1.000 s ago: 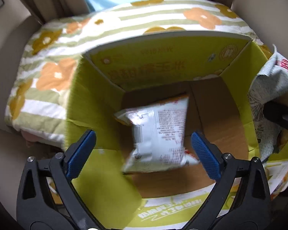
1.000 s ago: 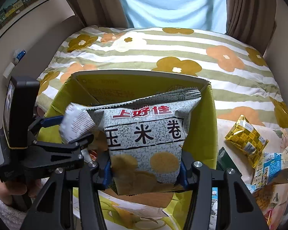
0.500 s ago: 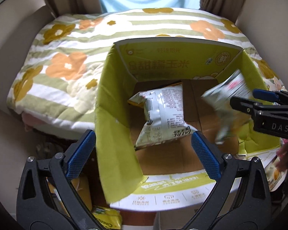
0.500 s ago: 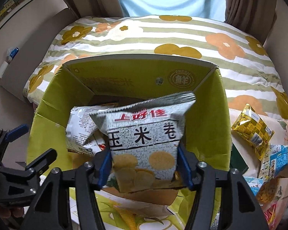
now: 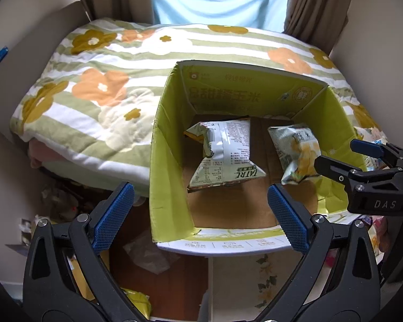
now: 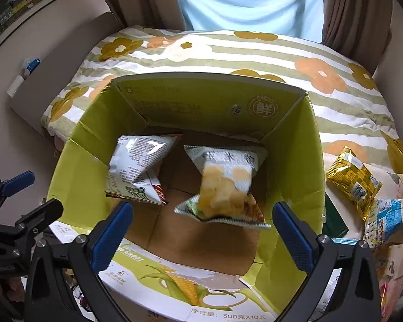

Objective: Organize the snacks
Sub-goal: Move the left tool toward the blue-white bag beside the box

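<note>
Right wrist view shows the corn-roll snack bag point(image 6: 223, 187) just below the right claw point(image 6: 201, 230), whose jaws are opening with nothing pressed between the blue pads, so the bag looks blurred and loose, dropping toward the right half of the green carton point(image 6: 295, 161). Beside it, against the carton's left wall, lies a silver packet point(image 6: 139, 166) back side up, print showing. The carton stands at the near edge of the bed point(image 6: 228, 53), with more snacks waiting on the bed by its right side: a yellow packet point(image 6: 354, 179) and a blue-and-white packet point(image 6: 387, 220). The left claw point(image 5: 198, 217) hangs wide apart and empty, off the carton's near left corner. My reading is that the drop-in step is finishing (two bags in, several left), and the next move calls for swinging the right claw over to the yellow packet and pinching it by an edge. Legible writing: "FRESH" in a round seal on the far wall, "300" and "X10" on the front panel, "DAS" on the right claw's body, "TATRE"-like letters on the silver packet.
</note>
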Action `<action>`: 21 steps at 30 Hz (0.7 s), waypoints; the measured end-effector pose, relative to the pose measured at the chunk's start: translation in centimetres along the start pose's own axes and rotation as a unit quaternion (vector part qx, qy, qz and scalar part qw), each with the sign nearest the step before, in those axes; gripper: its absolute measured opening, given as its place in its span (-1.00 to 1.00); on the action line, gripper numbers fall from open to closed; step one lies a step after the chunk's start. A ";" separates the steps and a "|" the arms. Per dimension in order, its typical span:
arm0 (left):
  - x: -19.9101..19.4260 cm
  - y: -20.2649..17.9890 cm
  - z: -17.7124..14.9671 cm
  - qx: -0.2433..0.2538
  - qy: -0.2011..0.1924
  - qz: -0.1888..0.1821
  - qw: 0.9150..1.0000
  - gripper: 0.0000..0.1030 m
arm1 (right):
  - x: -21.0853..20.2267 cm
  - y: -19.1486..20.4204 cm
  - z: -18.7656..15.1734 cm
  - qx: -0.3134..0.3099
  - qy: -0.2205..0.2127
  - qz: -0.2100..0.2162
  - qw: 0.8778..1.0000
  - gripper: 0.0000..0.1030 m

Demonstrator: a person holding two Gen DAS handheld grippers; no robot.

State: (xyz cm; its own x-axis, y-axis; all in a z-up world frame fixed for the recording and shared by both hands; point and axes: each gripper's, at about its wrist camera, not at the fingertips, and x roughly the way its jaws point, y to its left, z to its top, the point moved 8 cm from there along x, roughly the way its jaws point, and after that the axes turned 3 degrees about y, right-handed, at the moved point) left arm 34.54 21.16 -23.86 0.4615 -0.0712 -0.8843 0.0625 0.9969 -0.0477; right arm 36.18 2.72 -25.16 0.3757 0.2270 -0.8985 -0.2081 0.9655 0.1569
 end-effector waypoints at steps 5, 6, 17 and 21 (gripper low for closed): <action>-1.4 -1.1 -0.2 -0.017 -0.015 -0.027 0.999 0.92 | -2.6 1.5 -0.6 -0.025 -0.025 0.003 0.999 0.99; -1.8 -1.4 -0.2 -0.017 -0.019 -0.030 0.999 0.92 | -3.1 1.6 -0.9 -0.026 -0.031 0.003 0.999 0.99; -7.0 -6.5 -1.8 -0.001 -0.057 -0.014 0.998 0.92 | -10.2 -2.3 -3.0 -0.020 -0.097 -0.011 0.995 0.99; -8.4 -10.3 -2.8 -0.005 -0.064 -0.017 0.998 0.92 | -13.0 -5.2 -4.5 -0.016 -0.112 -0.013 0.993 0.99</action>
State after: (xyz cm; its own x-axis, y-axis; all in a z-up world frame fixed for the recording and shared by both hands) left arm 27.53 11.62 -17.30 0.5679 -0.1074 -0.8160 0.0715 0.9941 -0.0811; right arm 28.37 -5.82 -16.16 0.5725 0.2280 -0.7876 -0.2235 0.9676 0.1176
